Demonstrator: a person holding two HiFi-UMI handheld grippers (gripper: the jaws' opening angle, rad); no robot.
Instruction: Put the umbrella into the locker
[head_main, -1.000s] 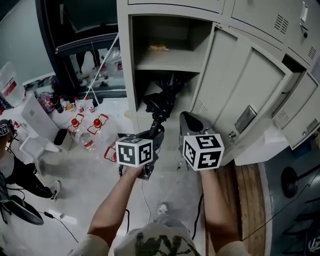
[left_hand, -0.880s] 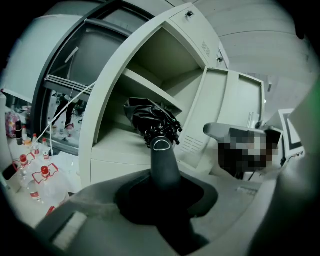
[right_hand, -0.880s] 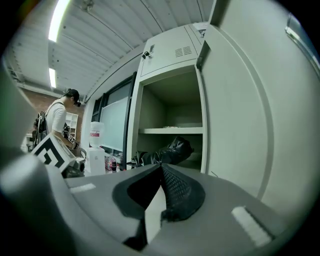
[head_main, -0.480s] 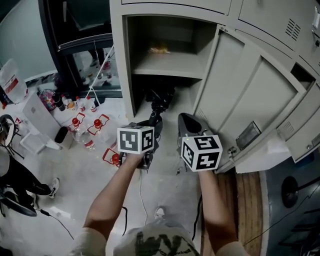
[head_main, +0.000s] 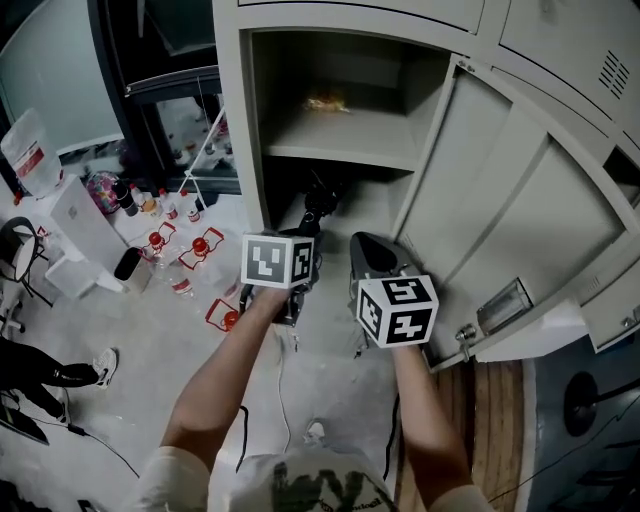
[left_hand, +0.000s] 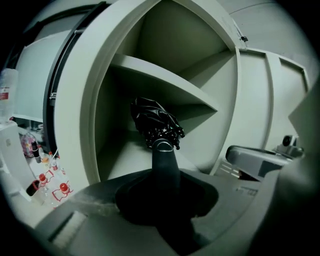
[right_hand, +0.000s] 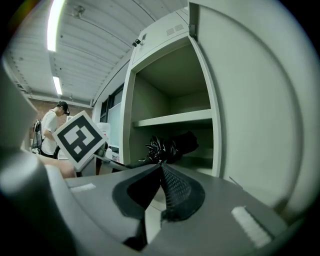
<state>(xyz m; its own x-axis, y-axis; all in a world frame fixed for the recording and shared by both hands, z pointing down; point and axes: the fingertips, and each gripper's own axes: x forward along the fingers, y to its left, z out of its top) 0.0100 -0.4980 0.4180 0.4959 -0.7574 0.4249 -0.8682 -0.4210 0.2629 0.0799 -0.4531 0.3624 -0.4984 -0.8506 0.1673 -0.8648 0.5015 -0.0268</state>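
The black folded umbrella (head_main: 318, 203) points into the lower compartment of the open grey locker (head_main: 232, 120), under its shelf (head_main: 340, 138). My left gripper (head_main: 306, 262) is shut on the umbrella's handle (left_hand: 165, 160), just outside the opening. In the left gripper view the crumpled canopy (left_hand: 154, 121) sits beyond the handle, inside the compartment. My right gripper (head_main: 360, 243) hovers beside the left one, close to the open door (head_main: 480, 200), shut with nothing in it. In the right gripper view the umbrella (right_hand: 170, 145) shows past the closed jaws of the right gripper (right_hand: 161, 172).
A small yellowish item (head_main: 325, 100) lies on the upper shelf. Several red-capped bottles (head_main: 175, 250) and white boxes (head_main: 80, 215) stand on the floor at left. A cable (head_main: 285, 370) runs under my arms. A person's leg (head_main: 50, 375) is at lower left.
Both grippers have moved toward the locker. The umbrella has gone deeper into the lower compartment, so less of its canopy shows in the head view.
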